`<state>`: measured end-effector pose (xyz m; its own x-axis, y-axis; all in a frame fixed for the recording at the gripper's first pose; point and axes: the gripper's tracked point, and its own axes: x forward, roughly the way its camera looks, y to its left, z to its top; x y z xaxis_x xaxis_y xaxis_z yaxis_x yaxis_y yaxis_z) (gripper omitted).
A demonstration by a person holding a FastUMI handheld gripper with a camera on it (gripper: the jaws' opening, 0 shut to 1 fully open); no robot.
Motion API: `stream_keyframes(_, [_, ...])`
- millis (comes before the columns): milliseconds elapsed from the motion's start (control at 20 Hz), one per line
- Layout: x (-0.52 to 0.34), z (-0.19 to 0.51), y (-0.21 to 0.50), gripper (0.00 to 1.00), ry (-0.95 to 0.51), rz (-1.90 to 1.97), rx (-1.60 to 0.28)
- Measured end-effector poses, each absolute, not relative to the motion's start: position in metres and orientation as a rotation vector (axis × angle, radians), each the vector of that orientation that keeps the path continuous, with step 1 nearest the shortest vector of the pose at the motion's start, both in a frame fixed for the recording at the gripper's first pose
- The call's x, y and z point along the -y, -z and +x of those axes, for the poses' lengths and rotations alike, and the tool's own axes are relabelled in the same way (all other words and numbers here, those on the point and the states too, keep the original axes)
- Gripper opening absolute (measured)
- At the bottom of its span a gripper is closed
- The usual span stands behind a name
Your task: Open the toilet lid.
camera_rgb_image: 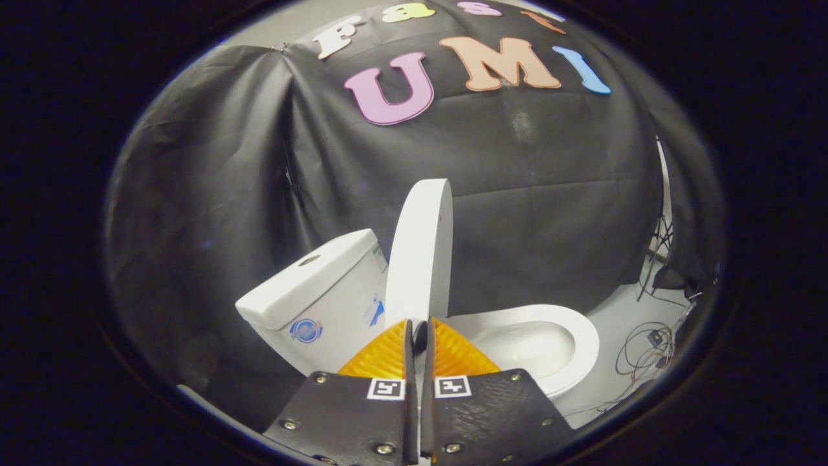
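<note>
- Behind everything I see the booth's black cloth wall point(530, 194), creased and sagging.
- To my right, loose cables point(647, 353) coil on the pale floor point(614, 317).
- Far right, a thin dark stand point(660, 249) leans by the cloth.

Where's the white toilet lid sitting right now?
In the gripper view, the white toilet lid stands raised, nearly upright, just ahead of the gripper, whose fingers are nearly closed together, between the white cistern and the open seat.
</note>
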<state>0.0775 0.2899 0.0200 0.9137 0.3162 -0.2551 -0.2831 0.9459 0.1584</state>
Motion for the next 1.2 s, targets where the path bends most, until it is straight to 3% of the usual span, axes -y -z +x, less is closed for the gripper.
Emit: stream_keyframes(1200, [-0.391,0.067,-0.02,0.05,-0.498,0.171,-0.221])
